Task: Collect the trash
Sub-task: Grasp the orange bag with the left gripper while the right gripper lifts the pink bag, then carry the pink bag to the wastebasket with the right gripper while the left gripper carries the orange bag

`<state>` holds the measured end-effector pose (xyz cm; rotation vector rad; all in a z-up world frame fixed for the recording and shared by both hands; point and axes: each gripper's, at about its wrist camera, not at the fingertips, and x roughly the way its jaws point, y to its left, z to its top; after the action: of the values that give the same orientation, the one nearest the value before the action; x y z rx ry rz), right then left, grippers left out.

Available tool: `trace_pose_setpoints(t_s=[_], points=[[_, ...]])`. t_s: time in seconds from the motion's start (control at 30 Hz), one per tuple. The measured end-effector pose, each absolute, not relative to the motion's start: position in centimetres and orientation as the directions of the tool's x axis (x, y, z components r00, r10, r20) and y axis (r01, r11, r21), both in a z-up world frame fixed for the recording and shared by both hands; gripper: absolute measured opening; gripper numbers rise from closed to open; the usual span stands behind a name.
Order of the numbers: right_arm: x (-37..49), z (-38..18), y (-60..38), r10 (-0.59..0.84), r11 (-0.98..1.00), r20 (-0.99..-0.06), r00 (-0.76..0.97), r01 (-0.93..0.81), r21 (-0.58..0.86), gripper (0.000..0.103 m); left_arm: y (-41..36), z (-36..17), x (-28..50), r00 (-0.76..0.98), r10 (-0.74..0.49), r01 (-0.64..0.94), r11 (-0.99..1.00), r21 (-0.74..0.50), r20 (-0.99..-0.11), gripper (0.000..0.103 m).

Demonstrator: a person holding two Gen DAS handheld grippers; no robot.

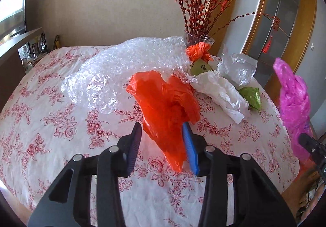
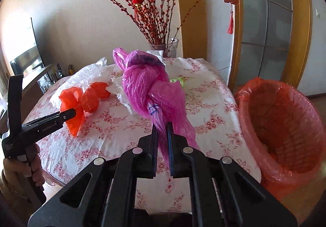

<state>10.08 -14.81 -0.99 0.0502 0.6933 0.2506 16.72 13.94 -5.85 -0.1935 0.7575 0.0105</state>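
Observation:
My left gripper is shut on a crumpled orange plastic bag, lifted just above the floral tablecloth; it also shows in the right wrist view. My right gripper is shut on a knotted magenta plastic bag, held above the table's right side; the same bag shows in the left wrist view. A bin lined with an orange-red bag stands right of the table. On the table lie bubble wrap, white paper, a green wrapper, clear plastic and a small orange bag.
A glass vase with red berry branches stands at the table's far edge. A TV and a low cabinet are at the left. A wood-framed glass door is behind the bin.

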Motion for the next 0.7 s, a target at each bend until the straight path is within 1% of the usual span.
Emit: trace_pose_setpoints(t_s=[0.13, 0.17, 0.2, 0.23, 0.33, 0.7], points=[[9.4, -1.3, -16.0, 0.223, 0.975, -0.631, 0.743, -0.182, 0.13, 0.009, 14.0, -6.4, 17.9, 0.719, -0.078, -0.08, 0.978, -0.194, -0.691, 0.041], [9.3, -1.4, -16.3, 0.218, 0.976, -0.632, 0.744, -0.176, 0.13, 0.009, 13.9, -6.6, 18.1, 0.717, -0.082, -0.08, 0.977, -0.199, -0.692, 0.038], [9.2, -1.4, -16.5, 0.214, 0.977, -0.633, 0.744, -0.17, 0.13, 0.009, 13.8, -6.7, 18.3, 0.715, -0.089, -0.077, 0.976, -0.205, -0.694, 0.026], [9.1, -1.5, -16.6, 0.211, 0.977, -0.634, 0.744, -0.167, 0.13, 0.009, 13.7, -6.8, 18.6, 0.709, -0.098, -0.071, 0.975, -0.21, -0.698, 0.017], [8.8, -1.5, -16.9, 0.202, 0.979, -0.634, 0.747, -0.156, 0.129, 0.009, 13.4, -6.6, 18.5, 0.716, -0.104, -0.056, 0.977, -0.206, -0.69, 0.01], [8.0, -0.9, -18.7, 0.181, 0.983, -0.617, 0.766, -0.123, 0.136, 0.009, 11.2, -3.4, 13.2, 0.772, -0.165, 0.067, 0.982, -0.179, -0.614, 0.009]])
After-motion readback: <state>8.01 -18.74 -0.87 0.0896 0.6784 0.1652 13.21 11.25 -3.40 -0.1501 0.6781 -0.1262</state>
